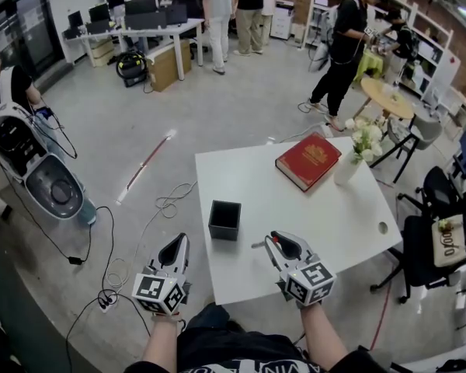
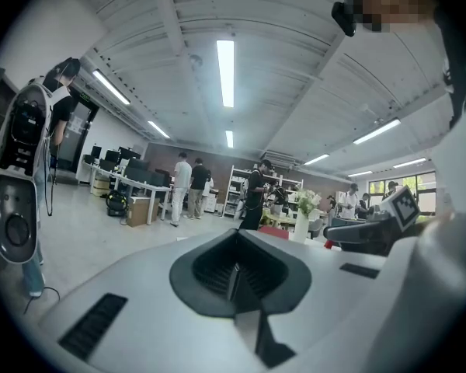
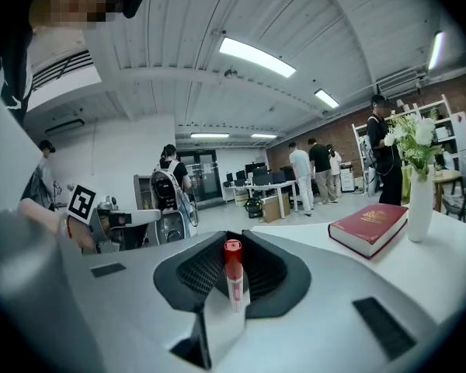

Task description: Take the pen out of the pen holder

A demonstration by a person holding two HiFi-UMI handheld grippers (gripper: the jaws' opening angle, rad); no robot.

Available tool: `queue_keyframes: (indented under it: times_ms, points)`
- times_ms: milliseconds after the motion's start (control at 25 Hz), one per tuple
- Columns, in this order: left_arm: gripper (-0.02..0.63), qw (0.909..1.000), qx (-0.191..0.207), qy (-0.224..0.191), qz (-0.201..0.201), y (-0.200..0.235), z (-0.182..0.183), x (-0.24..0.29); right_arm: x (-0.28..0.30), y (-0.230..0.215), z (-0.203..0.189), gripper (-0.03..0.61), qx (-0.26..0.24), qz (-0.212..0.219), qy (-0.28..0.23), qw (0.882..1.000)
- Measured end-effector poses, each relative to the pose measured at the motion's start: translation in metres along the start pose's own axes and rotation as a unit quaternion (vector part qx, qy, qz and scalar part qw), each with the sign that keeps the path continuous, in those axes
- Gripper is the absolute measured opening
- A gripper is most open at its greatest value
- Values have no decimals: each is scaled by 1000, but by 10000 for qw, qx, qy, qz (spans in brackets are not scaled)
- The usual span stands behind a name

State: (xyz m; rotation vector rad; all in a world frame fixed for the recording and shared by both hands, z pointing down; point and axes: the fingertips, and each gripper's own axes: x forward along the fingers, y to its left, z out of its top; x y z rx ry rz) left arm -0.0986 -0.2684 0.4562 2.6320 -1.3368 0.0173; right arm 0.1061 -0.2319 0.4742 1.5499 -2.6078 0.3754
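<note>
Pen (image 3: 232,270), red cap: pinched between the right tongs (image 1: 273,242), cap end standing clear of the jaws. It is outside the black square pen holder (image 1: 224,219), held near the holder's right side, above the front part of the white desk (image 1: 326,216). Holder stands upright on the desk, apart from both tongs. Left tongs (image 2: 234,280): pressed together, nothing between them, held off the desk's left edge over the floor. Red book (image 1: 308,160) lies at the desk's far side, just beside a vase of white flowers (image 1: 349,162).
</note>
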Motion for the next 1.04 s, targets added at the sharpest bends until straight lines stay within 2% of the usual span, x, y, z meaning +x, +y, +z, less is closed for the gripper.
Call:
queue_keyframes:
  times_ms: [1040]
  points:
    - [3, 9999, -44, 97, 33, 18, -6, -7, 13, 15, 0, 74, 98, 67, -25, 9999]
